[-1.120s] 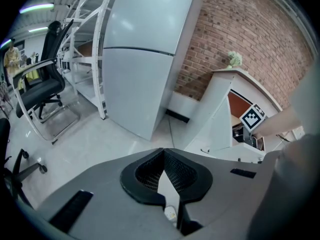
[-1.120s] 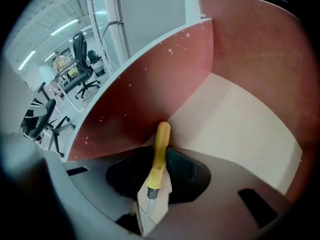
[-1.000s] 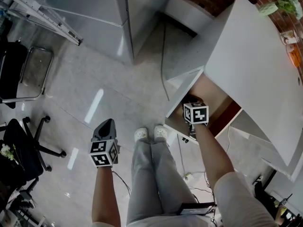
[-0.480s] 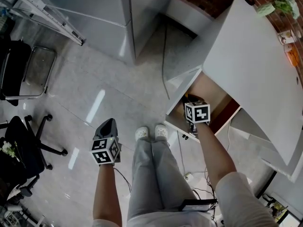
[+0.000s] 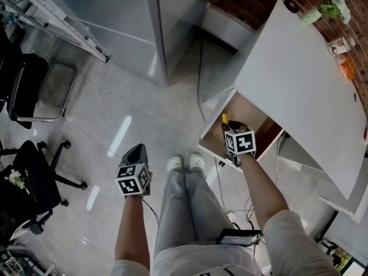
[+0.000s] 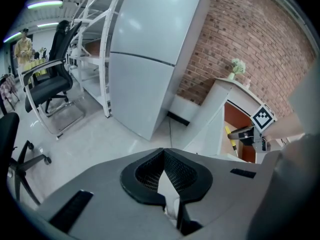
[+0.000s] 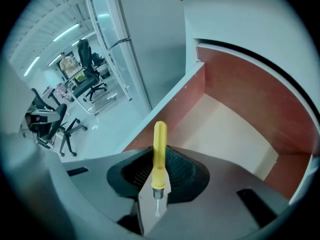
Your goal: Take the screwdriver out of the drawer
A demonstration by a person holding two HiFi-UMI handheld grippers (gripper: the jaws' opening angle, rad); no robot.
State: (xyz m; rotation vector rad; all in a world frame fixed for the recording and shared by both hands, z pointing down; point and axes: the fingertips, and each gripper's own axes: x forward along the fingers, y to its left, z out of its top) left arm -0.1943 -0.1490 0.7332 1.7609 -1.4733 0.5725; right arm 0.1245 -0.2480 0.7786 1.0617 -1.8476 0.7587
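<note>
Yellow handle of the screwdriver (image 5: 225,118) shows in the head view, just ahead of the right gripper (image 5: 229,125). Both are over the open drawer (image 5: 221,104), near its left wall. We note the drawer's tan bottom pulled out from under the white desk top (image 5: 299,73). The left gripper (image 5: 136,150) hangs well apart from the drawer, over the grey floor (image 5: 103,114) to the left of the person's white shoes (image 5: 184,163).

Left gripper view: the left gripper (image 6: 162,155) has its jaws pressed together, tips meeting, and we see nothing between them. Far off at the right edge we see the right gripper (image 6: 241,134) with the yellow screwdriver (image 6: 230,136) in front of the drawer's red-brown inside (image 6: 234,118).

Right gripper view: the right gripper (image 7: 160,151) pinches the screwdriver (image 7: 159,149) by the lower part of its handle. The handle's rounded end sticks out past the jaw tips; the short metal tip points back toward the camera. Behind it lie the drawer's (image 7: 235,129) tan bottom and red-brown walls. The screwdriver is clear of the bottom, not touching it.
</note>
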